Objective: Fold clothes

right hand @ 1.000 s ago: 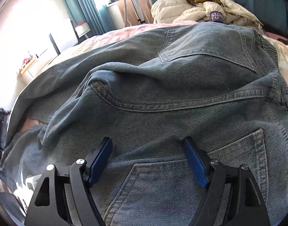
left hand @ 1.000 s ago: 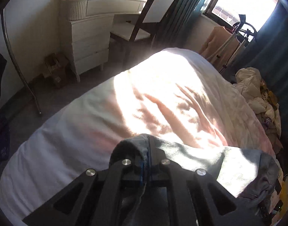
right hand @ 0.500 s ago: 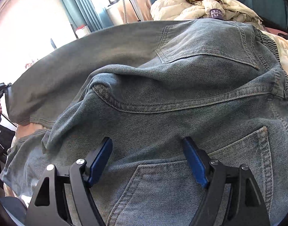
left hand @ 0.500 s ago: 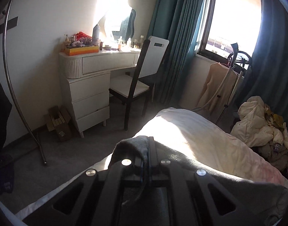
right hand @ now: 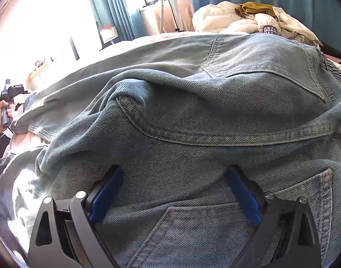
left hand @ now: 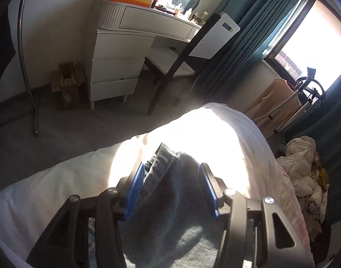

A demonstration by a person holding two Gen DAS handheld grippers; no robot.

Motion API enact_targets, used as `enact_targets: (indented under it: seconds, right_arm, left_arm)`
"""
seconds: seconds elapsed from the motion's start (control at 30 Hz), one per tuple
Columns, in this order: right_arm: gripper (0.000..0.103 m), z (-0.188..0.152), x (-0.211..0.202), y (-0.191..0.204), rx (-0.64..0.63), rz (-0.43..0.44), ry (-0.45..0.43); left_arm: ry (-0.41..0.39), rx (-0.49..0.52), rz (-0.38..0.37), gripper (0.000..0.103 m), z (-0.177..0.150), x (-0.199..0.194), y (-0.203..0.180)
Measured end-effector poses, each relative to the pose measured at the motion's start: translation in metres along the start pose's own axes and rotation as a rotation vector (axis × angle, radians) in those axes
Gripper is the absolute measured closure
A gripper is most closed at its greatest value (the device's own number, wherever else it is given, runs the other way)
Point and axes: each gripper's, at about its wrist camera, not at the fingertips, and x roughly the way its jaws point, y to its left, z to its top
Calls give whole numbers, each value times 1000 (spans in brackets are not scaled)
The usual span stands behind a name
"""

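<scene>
left tongs (left hand: 171,178): opening, jeans (right hand: 192,116) hem between, unpressed | right tongs (right hand: 173,185): opening over jeans | bed (left hand: 59,189)

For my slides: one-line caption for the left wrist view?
Left gripper opening over a jeans leg end on the sunlit bed.

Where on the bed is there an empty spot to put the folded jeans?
Bare bed cover lies beyond the jeans, toward the chair. The side by the curtain is crowded with a clothes pile.
</scene>
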Motion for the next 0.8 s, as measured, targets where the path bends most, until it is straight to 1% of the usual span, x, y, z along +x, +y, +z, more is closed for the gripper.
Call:
enact_targets:
  seconds: [0.1,0.2,0.23,0.27,0.33,0.47,0.5,0.63,0.73,0.77,0.8]
  right_arm:
    - [6,0,-5,-1,4,-5,6]
    - [8,2,-14,-9,34,8,11]
    - [8,3,-18,-9,51,18,13]
    - [9,3,-24,-12,68,28,13]
    - [9,0,-36,-15,86,39,1]
    - [9,5,-48,-11,88,49,-27]
    - [9,8,-48,-9,84,46,-30]
    - [9,14,-47,-4,70,53,-28]
    - [9,19,-39,-2,57,53,-34]
    - [9,21,-37,-2,56,53,-35]
    - [9,22,-36,-3,59,54,-35]
  left_arm:
    - [9,-63,-39,50,-10,-30,18]
    - [9,-128,-102,50,-32,-61,42]
    - [4,-155,-104,50,-40,-71,52]
    - [11,-189,-101,50,-48,-79,63]
    - [67,-265,-116,50,-66,-86,84]
    - [162,-314,-174,50,-107,-82,105]
    - [166,-316,-191,50,-113,-79,104]
    - [171,-317,-258,50,-132,-63,95]
    - [139,-357,-239,50,-135,-47,92]
    - [120,-364,-237,54,-133,-44,90]
    - [99,-368,-235,61,-131,-42,88]
